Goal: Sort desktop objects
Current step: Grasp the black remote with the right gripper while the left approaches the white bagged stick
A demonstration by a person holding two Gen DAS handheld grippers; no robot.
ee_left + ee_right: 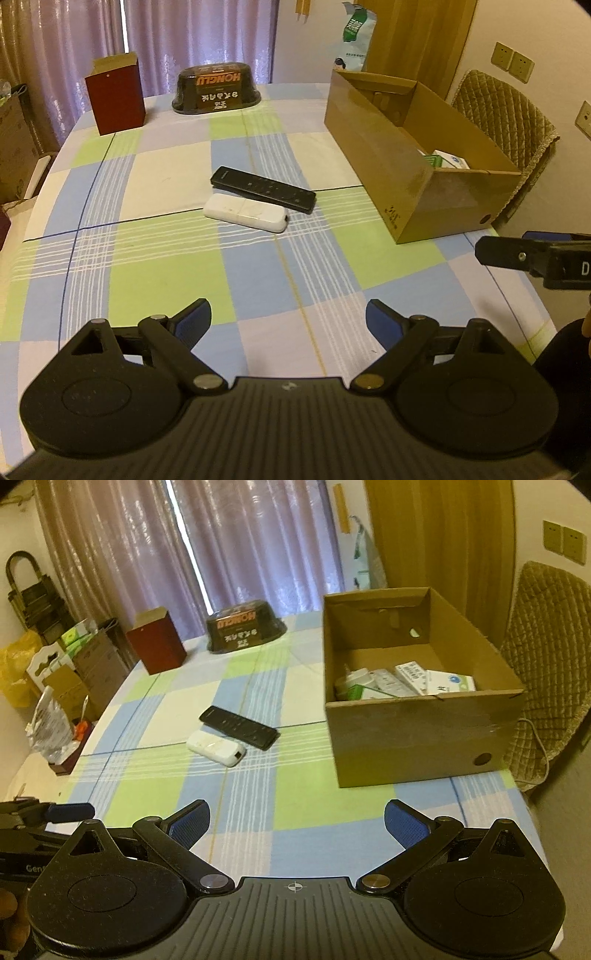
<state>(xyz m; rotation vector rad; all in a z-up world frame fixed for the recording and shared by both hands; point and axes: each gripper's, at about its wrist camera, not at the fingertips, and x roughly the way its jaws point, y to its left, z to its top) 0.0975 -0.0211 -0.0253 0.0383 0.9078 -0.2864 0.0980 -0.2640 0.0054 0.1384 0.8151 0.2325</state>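
A black remote control [263,189] and a white remote control [245,212] lie side by side, touching, near the middle of the checked tablecloth [155,280]. To their right stands an open cardboard box [421,738] with small packages [413,681] inside. The left gripper [288,323] and the right gripper [297,821] both hover above the cloth, fingers spread wide, holding nothing

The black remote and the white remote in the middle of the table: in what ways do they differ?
The black remote is dark, thin and flat, while the white remote is pale, thicker and rounded. The black remote looks longer than the white remote. The black remote lies farther from both grippers, and the white remote lies nearer. Both lie flat on the checked tablecloth, close beside each other and roughly parallel, outside the cardboard box.
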